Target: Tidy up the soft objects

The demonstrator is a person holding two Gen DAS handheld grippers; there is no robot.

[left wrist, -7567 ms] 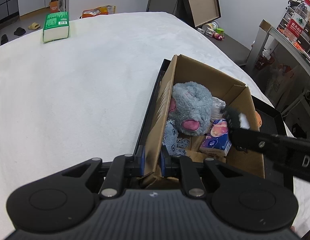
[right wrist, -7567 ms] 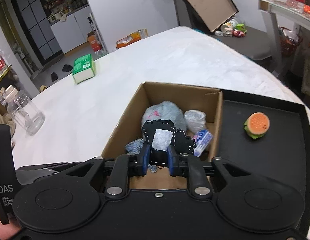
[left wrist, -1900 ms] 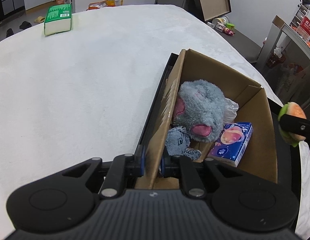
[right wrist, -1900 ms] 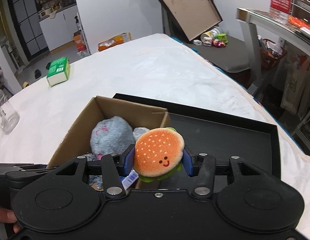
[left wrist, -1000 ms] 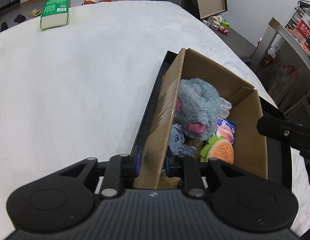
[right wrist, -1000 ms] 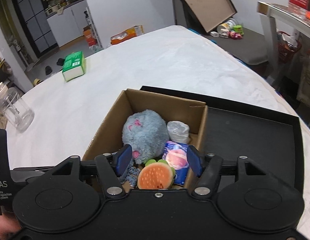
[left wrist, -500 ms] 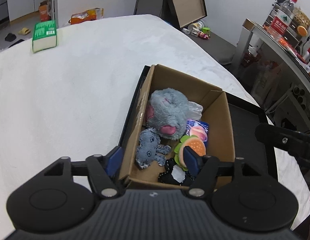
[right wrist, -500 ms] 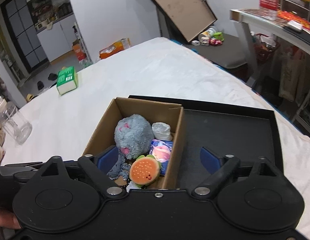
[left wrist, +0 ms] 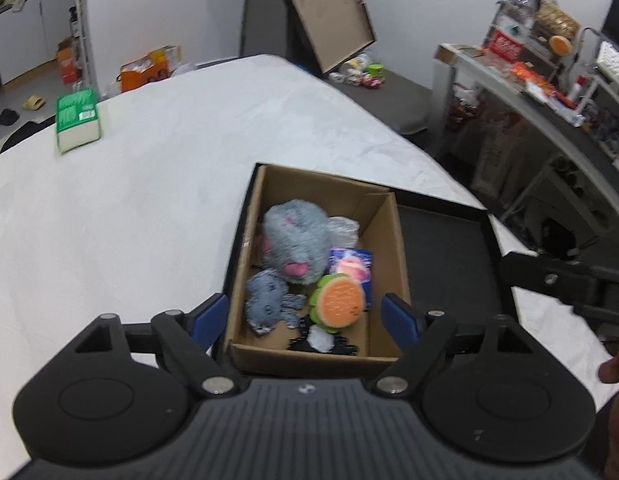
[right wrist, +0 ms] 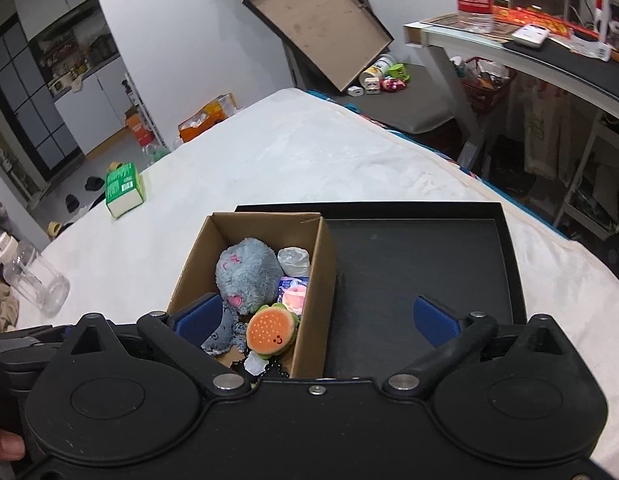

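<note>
Hand-held gripper (right wrist: 317,322); fuzzy round plush (right wrist: 247,276)

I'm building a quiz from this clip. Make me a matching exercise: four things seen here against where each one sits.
Things:
1. orange plush burger
2. fluffy grey plush toy
3. green tissue pack
4. clear glass jar

Places:
A. on the white cover near its left edge
B. far end of the brown cardboard box
C. alone on the white cover, beyond the box
D. near end of the box, beside its right wall

Pairs: 1-D, 2-B, 3-C, 4-A
</note>
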